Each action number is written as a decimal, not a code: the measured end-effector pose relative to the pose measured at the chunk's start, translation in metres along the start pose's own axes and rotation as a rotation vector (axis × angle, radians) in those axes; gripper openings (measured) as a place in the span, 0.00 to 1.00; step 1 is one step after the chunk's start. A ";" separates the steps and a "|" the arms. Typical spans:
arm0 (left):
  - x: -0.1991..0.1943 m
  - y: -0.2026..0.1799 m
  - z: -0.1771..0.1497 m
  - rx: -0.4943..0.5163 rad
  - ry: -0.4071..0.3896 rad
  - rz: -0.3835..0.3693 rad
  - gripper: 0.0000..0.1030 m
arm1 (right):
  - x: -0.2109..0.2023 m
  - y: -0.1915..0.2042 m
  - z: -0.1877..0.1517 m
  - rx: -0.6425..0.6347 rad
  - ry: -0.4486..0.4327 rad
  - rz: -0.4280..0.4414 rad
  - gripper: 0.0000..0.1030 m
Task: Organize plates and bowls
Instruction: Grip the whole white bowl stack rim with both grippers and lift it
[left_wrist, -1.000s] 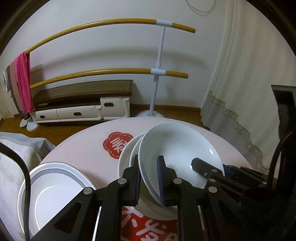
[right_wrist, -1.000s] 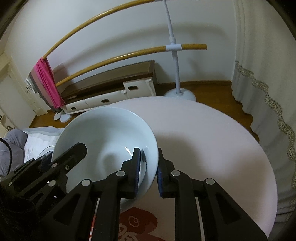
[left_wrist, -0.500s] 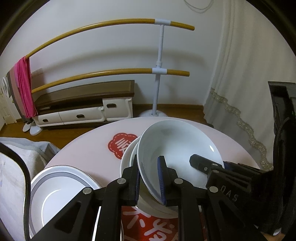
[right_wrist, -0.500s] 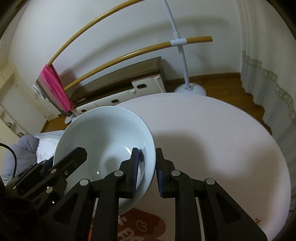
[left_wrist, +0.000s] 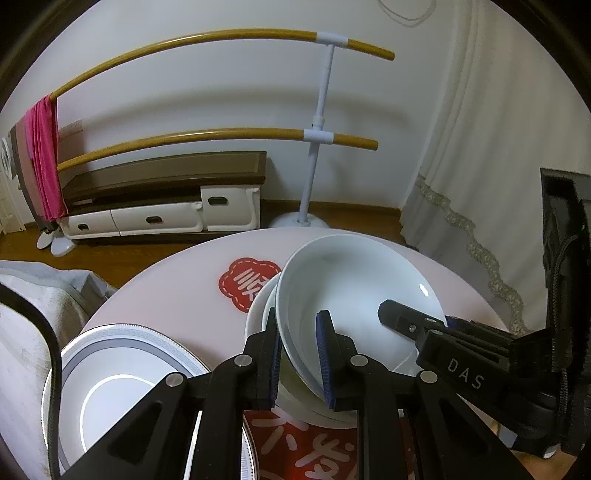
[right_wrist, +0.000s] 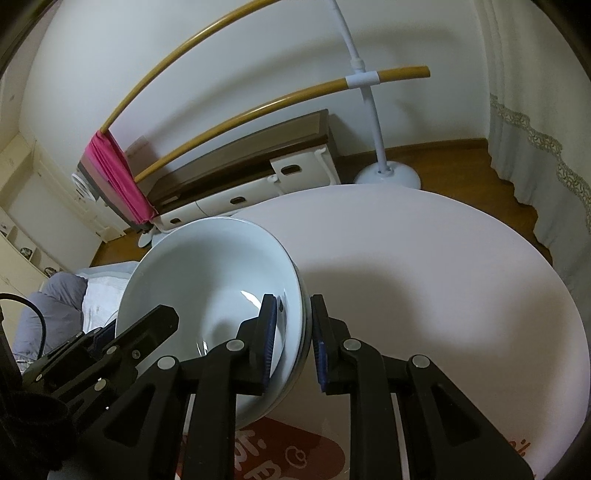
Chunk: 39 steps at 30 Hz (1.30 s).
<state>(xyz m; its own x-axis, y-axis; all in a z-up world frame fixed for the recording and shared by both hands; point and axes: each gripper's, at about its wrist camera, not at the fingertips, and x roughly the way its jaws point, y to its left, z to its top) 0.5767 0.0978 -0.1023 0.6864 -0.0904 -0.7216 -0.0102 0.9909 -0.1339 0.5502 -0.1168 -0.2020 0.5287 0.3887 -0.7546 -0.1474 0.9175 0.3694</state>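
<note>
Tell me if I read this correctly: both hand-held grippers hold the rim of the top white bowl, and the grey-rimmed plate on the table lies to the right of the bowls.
Not quite. The left wrist view shows the grey-rimmed plate to the left of the bowls, not the right. The rest holds: the left hand-held gripper and the right hand-held gripper each hold the rim of the top white bowl on the table.

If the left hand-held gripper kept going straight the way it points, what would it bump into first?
The white bowl: its rim already sits between the left hand-held gripper fingers, so it would push into that bowl straight away. Beyond it lie the stacked bowls and table.
</note>
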 end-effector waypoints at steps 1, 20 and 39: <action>0.000 0.002 0.001 -0.006 0.001 -0.005 0.16 | 0.000 0.001 -0.001 -0.002 0.000 -0.001 0.18; 0.002 0.034 0.005 -0.107 0.014 0.005 0.34 | 0.001 0.010 0.002 -0.016 0.002 -0.034 0.24; -0.016 0.029 -0.001 -0.116 0.002 0.022 0.41 | -0.018 0.013 -0.001 0.014 -0.022 -0.013 0.44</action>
<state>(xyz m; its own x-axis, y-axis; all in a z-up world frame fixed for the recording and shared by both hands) 0.5649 0.1283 -0.0954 0.6833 -0.0690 -0.7269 -0.1097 0.9745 -0.1957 0.5381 -0.1120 -0.1838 0.5491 0.3746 -0.7471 -0.1285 0.9211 0.3675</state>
